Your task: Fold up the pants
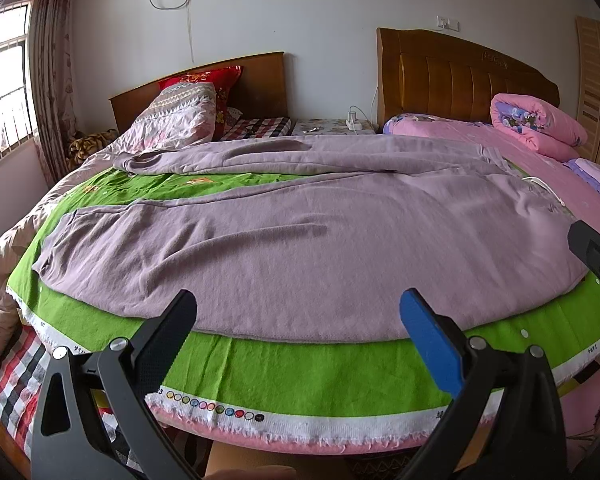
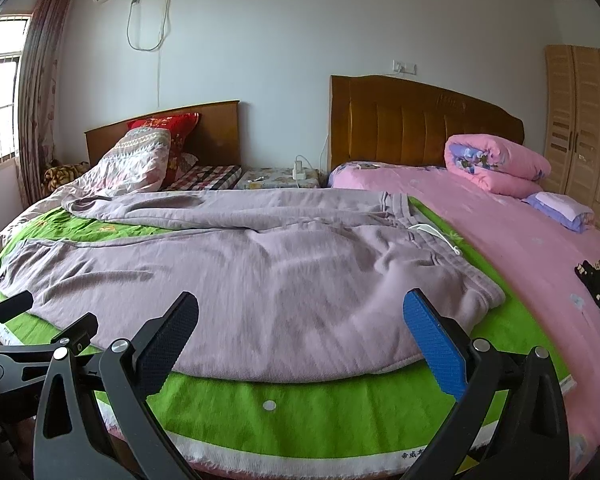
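Mauve sweatpants (image 1: 300, 232) lie spread flat on a green cloth (image 1: 300, 372) over the bed, legs running left, waistband with a white drawstring (image 2: 436, 232) at the right. The same pants (image 2: 260, 280) fill the right wrist view. My left gripper (image 1: 300, 312) hovers open over the near edge of the lower leg, holding nothing. My right gripper (image 2: 302, 312) stands open near the waist end, also over the near hem. The left gripper (image 2: 56, 316) shows at the left of the right wrist view; the right gripper's fingertip (image 1: 584, 236) shows at the right of the left wrist view.
A pink bedsheet (image 2: 520, 248) with a rolled pink quilt (image 2: 496, 164) lies to the right. A second bed with a crumpled quilt (image 1: 172, 120) and a red pillow (image 1: 216, 80) stands behind left. Between the headboards sits a small stand with a charger (image 2: 300, 168). A wardrobe (image 2: 580, 120) stands far right.
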Tool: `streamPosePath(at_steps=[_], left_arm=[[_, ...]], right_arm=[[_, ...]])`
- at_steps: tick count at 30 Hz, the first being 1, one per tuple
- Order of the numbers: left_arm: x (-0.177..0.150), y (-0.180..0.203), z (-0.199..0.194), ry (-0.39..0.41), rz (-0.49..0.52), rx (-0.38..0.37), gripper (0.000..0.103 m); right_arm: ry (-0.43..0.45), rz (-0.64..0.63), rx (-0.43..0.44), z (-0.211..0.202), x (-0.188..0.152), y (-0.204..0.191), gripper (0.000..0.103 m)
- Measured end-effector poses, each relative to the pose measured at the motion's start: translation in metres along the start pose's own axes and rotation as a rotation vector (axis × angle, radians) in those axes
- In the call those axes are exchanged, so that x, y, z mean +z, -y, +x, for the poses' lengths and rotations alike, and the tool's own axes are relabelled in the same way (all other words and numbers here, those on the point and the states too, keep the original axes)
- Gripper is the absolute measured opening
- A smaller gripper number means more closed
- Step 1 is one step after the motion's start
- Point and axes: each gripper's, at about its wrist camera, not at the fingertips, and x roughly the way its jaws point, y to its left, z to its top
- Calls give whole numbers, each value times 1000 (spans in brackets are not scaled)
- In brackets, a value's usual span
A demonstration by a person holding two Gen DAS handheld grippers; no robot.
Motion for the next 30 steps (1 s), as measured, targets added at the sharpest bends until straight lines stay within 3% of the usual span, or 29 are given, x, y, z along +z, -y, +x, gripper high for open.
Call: streamPosePath(at_steps=[30], left_arm=[[-3,-2,2,-6,0,-1,102]], right_arm=[[-20,4,7,3,-3,1,99]])
